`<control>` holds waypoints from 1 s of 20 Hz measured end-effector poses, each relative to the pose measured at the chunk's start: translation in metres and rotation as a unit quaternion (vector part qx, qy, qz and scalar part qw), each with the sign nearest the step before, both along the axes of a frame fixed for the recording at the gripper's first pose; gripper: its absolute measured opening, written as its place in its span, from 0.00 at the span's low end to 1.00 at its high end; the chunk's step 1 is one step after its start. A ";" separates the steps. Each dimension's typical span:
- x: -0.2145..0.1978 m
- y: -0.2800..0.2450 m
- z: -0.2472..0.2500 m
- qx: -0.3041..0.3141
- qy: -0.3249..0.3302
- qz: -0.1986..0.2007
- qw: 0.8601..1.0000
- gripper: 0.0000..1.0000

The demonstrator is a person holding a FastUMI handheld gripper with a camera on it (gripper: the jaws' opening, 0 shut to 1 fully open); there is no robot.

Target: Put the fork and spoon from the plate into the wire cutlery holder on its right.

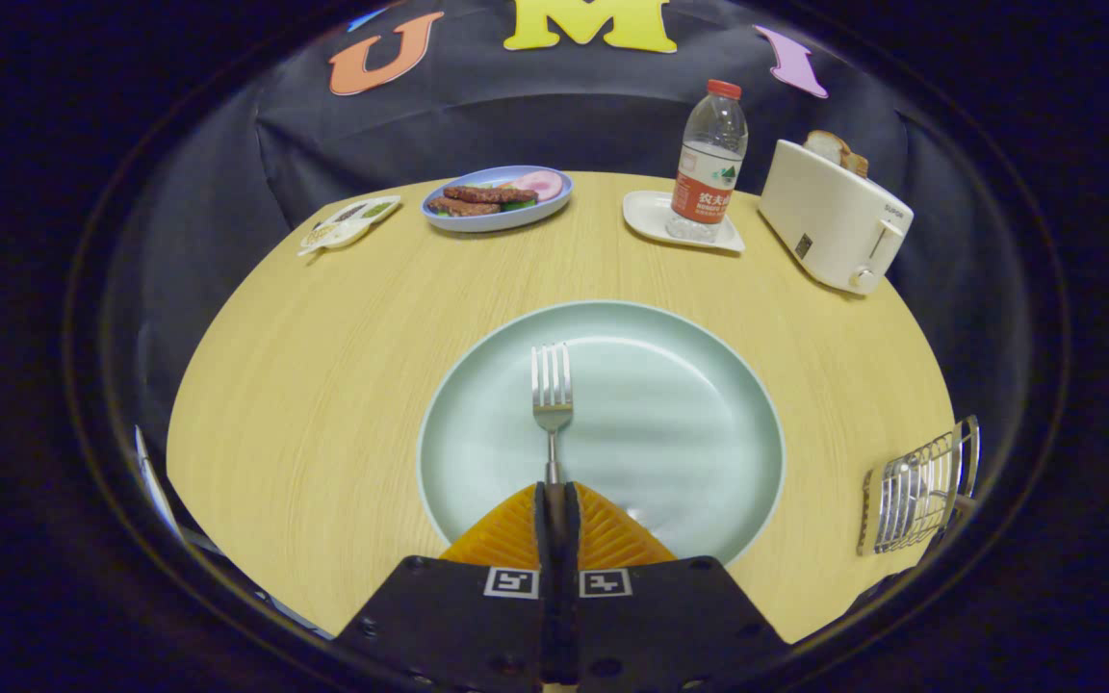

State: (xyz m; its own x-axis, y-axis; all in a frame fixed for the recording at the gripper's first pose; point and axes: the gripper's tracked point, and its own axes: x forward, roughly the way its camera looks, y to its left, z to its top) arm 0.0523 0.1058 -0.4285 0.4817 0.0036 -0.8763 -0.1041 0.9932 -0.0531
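Fingers (535, 520) of our gripper (554, 493) pinch the fork (552, 390) by its handle over the plate (709, 337); stiff, slick steel, so we grip firmly.

Even overhead light, soft glare on plate (670, 404), sharp centre, heavy fisheye warp + dim edges

Gripper (555, 496) jaws are clamped on the handle of the silver metal fork (552, 390), tines pointing to 12 o'clock over the round pale-green plate (699, 404). Wire cutlery holder (920, 491) sits at 3 o'clock on the wooden table (323, 366).
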 end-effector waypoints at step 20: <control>-0.046 -0.198 0.205 0.017 0.043 -0.050 0.998 0.00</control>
